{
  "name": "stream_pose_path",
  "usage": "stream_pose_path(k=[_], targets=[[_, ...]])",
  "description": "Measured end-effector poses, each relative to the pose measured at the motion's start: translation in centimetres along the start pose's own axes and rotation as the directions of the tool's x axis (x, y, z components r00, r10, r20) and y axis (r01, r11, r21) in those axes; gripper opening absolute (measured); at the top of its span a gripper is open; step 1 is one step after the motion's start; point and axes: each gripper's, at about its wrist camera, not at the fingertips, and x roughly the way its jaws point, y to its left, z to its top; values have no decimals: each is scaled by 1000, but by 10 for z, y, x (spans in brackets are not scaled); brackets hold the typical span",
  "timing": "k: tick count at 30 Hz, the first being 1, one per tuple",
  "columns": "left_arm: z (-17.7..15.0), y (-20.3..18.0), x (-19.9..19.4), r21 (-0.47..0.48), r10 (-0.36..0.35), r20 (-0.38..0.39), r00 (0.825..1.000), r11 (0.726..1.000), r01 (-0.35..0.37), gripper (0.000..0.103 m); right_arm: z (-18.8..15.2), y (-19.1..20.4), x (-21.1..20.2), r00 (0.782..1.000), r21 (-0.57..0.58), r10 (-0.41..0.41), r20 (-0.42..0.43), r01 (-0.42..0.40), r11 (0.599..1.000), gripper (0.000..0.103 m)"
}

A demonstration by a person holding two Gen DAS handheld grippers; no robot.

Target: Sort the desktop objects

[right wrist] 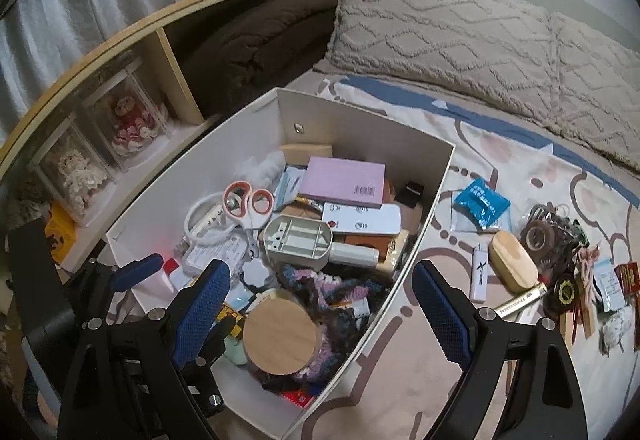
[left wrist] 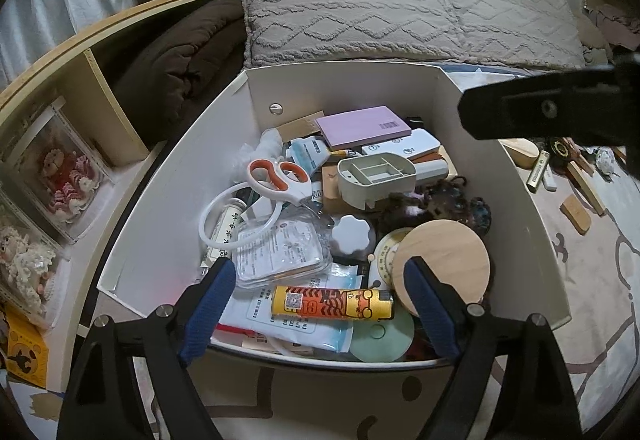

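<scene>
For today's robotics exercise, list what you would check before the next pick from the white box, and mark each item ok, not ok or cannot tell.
1. Left gripper open, nothing held: ok.
2. Right gripper open, nothing held: ok.
3. Orange tube lies between the left fingers, on top of the pile: ok.
4. Box open on top: ok.
5. Scissors closed: ok.
6. Free spot on the bedsheet for sorted things: ok.
</scene>
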Motion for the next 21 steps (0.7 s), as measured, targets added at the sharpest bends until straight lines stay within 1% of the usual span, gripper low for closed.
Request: stream_pose_path(k=[2,3,4,5,12,14,16,19,21], targets=[[0,2,0,-8,5,1,1000,1000,-5,87,-2,0,-1,1000,-9,-24,14,24,1000,92],[1,3,0,-13,7,3,1000,1000,-7,87,-3,-2,0,999,-11,-40,18,41,999,95],[1,4,0,-19,9,5,1000,1000,-9,91,-4,-3,0,999,-11,-46,20,46,999,103],[1,6,-1,-25,12,8,1000,1000,-11,94,-5,-5,0,999,-9,-45,25,45,999,103],[5,10,-9,-68,-6,58,998,998,10,95,-10,-20,-3,993,9,-83,80,82,997,103],[7,11,-11,-81,-13,72,997,997,19,100,-11,-23,-5,991,6,-87,98,87,996,103],[8,11,-13,-91,-11,84,996,996,19,103,-12,-26,-11,987,-3,-88,132,89,996,103],[11,12,-18,-103,-10,110,994,994,21,103,-15,-29,-19,978,-14,-100,184,104,994,103],[13,13,-23,-125,-18,133,991,992,35,103,-17,-32,-25,972,-21,-108,208,115,993,103]])
